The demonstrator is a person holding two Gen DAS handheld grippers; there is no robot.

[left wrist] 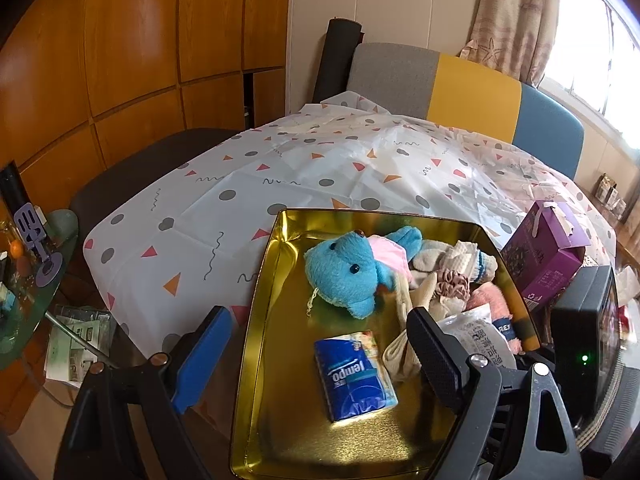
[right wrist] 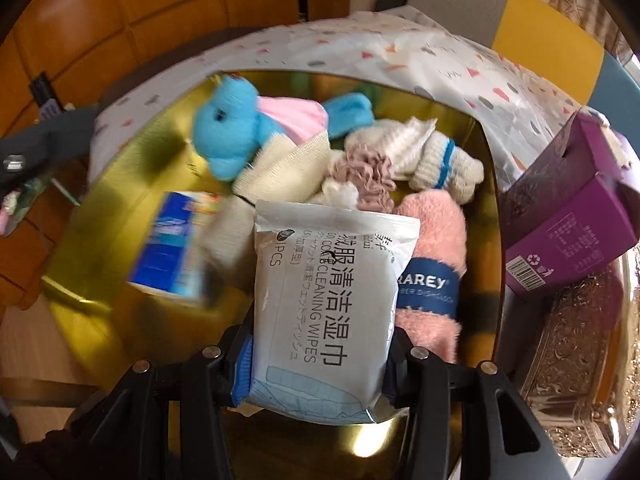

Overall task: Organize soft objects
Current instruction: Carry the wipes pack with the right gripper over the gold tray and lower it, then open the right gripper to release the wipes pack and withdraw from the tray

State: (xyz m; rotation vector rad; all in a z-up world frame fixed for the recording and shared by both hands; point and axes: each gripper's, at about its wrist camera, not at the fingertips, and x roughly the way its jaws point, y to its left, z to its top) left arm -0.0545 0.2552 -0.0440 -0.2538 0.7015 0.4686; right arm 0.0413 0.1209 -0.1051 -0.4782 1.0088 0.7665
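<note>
A gold tin tray [left wrist: 276, 300] [right wrist: 120, 184] holds a blue teddy bear [left wrist: 344, 272] [right wrist: 228, 136], a blue Tempo tissue pack [left wrist: 354, 376] [right wrist: 172, 248], cream socks [left wrist: 400, 356] [right wrist: 432, 152], a mauve scrunchie [right wrist: 368, 176] and a pink fluffy cloth [right wrist: 436, 240]. My left gripper [left wrist: 316, 356] is open, its fingers on either side of the tissue pack just above the tray. My right gripper [right wrist: 320, 360] is shut on a grey-white cleaning wipes pack [right wrist: 324, 296] [left wrist: 476, 332] over the tray's near right part.
The tray sits on a table with a patterned white cloth [left wrist: 280, 172]. A purple box [left wrist: 540, 256] [right wrist: 568, 236] stands right of the tray, with an ornate metal box [right wrist: 576, 360] nearer. A glass side table [left wrist: 28, 272] is at left. A tricolour chair back [left wrist: 460, 88] is behind.
</note>
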